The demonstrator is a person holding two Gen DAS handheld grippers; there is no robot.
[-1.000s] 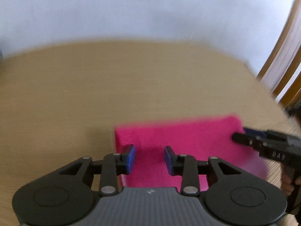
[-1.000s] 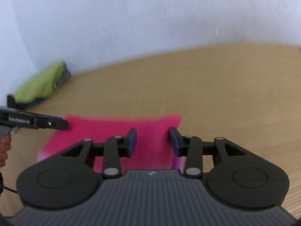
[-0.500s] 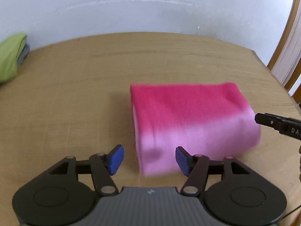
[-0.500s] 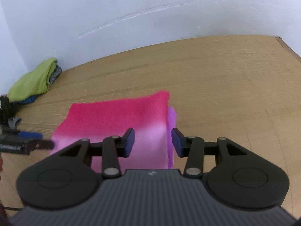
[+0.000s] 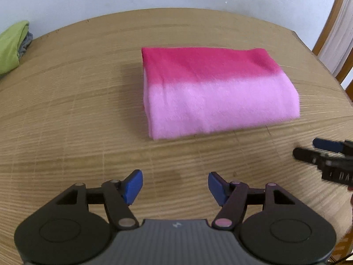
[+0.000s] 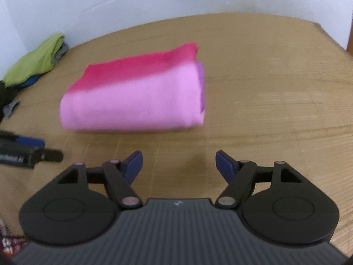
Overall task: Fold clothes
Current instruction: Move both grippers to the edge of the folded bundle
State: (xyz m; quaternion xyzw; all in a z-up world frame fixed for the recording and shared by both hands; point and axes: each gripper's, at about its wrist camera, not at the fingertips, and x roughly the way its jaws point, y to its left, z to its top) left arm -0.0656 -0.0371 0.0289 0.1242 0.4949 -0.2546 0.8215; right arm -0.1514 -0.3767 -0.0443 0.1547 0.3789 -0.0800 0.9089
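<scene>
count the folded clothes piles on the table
2: the pink garment mid-table, apart from both open grippers, and the green-topped stack at the far left edge; its lower layers are partly hidden.

Green cloth point(image 5: 10, 46) cut off at left edge; R gripper point(image 5: 308, 149) blurred.

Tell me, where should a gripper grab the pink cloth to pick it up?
Probably the short open end of the cloth, where the layered edges show. The right gripper is nearest: come in low from that side, one finger under the stack, one on top.
</scene>
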